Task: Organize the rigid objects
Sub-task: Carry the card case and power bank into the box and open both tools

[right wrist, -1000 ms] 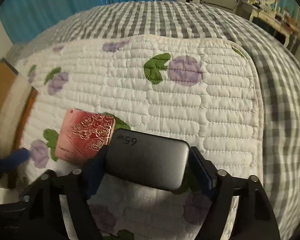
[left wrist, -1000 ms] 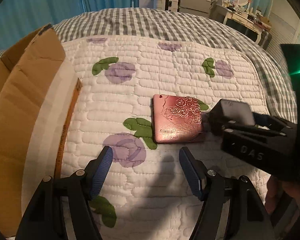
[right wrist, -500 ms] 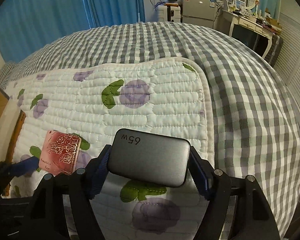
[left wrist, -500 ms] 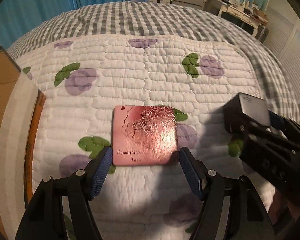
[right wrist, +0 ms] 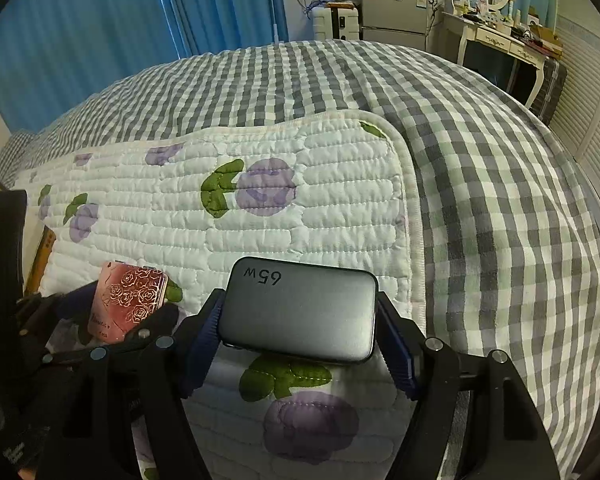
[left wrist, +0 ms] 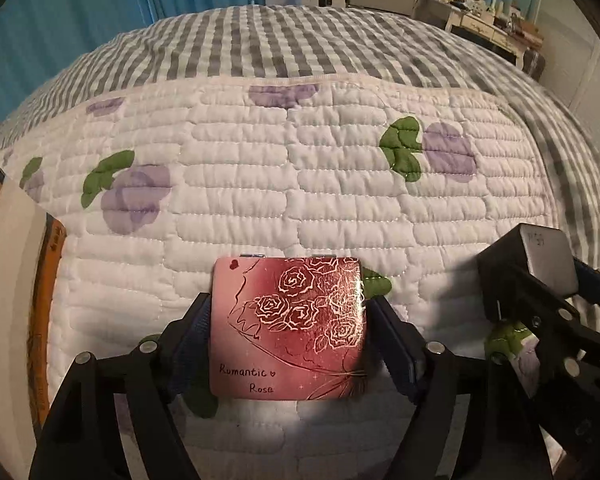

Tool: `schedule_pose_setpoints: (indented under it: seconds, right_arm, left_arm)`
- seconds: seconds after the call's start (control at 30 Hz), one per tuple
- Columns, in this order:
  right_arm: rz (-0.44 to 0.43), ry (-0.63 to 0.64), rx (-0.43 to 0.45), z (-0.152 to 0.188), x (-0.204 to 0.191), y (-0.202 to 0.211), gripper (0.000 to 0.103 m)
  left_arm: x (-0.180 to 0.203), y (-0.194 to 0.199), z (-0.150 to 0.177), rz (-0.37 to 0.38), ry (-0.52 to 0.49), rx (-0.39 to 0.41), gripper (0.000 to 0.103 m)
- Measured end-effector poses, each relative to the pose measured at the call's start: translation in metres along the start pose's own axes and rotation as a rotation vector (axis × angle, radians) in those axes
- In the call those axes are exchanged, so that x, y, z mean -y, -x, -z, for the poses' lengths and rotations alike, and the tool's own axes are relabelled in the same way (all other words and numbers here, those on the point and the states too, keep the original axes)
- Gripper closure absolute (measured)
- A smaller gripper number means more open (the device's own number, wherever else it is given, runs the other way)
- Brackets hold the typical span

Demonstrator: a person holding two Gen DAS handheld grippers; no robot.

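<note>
A pink square case (left wrist: pixel 288 324) with gold roses and the words "Romantic Rose" sits between the fingers of my left gripper (left wrist: pixel 288 332), which is shut on its two sides just above the quilt. It also shows in the right wrist view (right wrist: pixel 128 304). My right gripper (right wrist: pixel 298 316) is shut on a grey 65W charger block (right wrist: pixel 300 308) and holds it above the quilt. The charger and right gripper show at the right in the left wrist view (left wrist: pixel 540 264).
A white quilt with purple flowers (left wrist: pixel 300 184) lies on a grey checked bedspread (right wrist: pixel 480 184). A cardboard box flap (left wrist: pixel 4 280) stands at the left edge. Blue curtains, a small fridge and a dressing table stand behind the bed.
My left gripper has moved forward over the pink case and shut on it. My right gripper has lifted the charger and turned to the right.
</note>
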State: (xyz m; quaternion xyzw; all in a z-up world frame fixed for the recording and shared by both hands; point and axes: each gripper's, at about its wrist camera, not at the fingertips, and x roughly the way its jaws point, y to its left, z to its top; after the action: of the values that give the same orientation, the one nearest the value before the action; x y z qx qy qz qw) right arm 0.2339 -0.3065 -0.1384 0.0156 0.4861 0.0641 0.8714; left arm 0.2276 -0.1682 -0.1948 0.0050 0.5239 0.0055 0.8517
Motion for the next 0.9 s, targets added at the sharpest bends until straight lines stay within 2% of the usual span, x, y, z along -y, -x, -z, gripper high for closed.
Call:
schedule_pose_setpoints:
  seconds: [0.03,0.23,0.57,0.9]
  right_arm:
    - [0.0,0.0,0.0,0.0,0.0,0.0,0.032]
    - [-0.001,0.003,0.003,0.0,-0.001,0.001,0.033]
    - [-0.008,0.039,0.046,0.004,-0.003,0.013,0.035]
    - [0.023,0.149,0.098,0.018,-0.026,0.053,0.036]
  left_arm:
    - [-0.003,0.001,0.0,0.002,-0.003,0.0,0.031]
    - [-0.008,0.005,0.0,0.015,-0.01,-0.006,0.031]
    - [-0.02,0.053,0.017,0.009,-0.007,0.025,0.031]
    - [-0.039,0.102,0.028,0.045,0.017,0.082,0.031]
